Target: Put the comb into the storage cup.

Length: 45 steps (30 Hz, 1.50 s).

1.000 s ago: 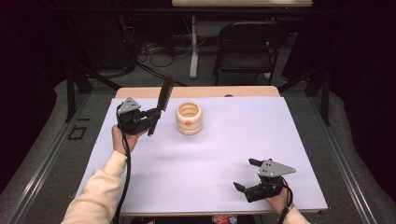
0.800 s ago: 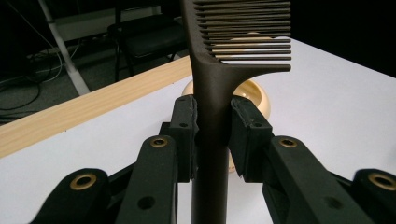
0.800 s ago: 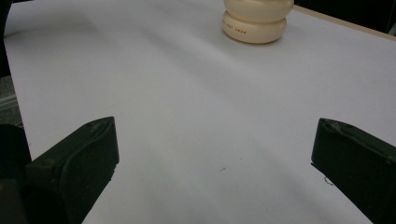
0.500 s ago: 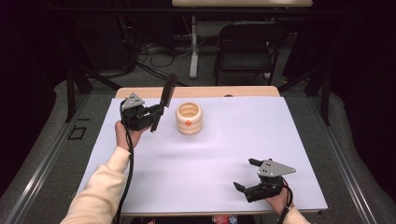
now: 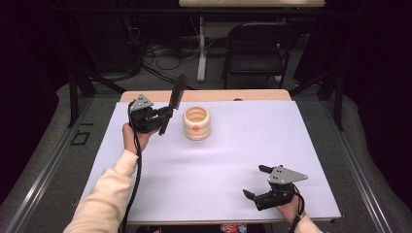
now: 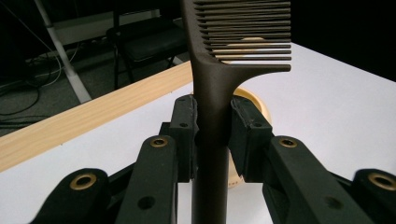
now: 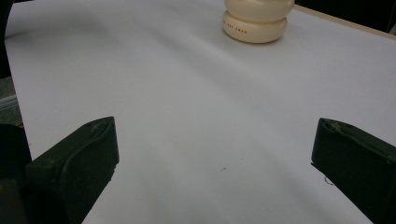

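A dark brown comb stands nearly upright, its handle clamped between the pads of my left gripper, teeth at the top. The hand holds it above the table's far left, just left of a cream ribbed cup with an orange mark on its side. In the left gripper view the cup peeks out behind the comb's handle. My right gripper rests near the table's front right, jaws wide apart with only bare table between them. The cup stands far ahead of it.
The white table top has a wooden strip along its far edge. A black chair, cables and a white stand leg are on the floor beyond the table. Grey floor runs along both sides.
My left gripper has shifted slightly toward the cup with the comb still held upright. The right gripper has stayed put.
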{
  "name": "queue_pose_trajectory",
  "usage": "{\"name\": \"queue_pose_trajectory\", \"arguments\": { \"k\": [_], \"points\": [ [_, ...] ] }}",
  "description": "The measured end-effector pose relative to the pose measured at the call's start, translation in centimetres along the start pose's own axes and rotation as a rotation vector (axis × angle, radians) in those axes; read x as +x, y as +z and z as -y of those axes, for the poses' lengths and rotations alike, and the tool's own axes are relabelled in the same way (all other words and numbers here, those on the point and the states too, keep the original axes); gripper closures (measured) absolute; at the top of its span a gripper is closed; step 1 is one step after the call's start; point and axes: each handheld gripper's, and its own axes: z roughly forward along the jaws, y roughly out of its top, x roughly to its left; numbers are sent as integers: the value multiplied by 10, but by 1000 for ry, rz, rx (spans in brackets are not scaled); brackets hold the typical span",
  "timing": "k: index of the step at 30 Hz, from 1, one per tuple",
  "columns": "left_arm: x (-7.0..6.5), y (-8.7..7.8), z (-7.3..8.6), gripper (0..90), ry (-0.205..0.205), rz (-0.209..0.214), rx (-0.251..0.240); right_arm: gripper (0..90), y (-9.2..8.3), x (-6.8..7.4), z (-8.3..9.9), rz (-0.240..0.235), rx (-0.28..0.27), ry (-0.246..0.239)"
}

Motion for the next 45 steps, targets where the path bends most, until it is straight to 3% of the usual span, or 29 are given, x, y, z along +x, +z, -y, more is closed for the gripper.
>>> {"name": "queue_pose_trajectory", "arguments": {
  "k": [45],
  "points": [
    [-8,20,-22,727,17,17,-12,0,0,0,0,1,-5,4]
  ]
}}
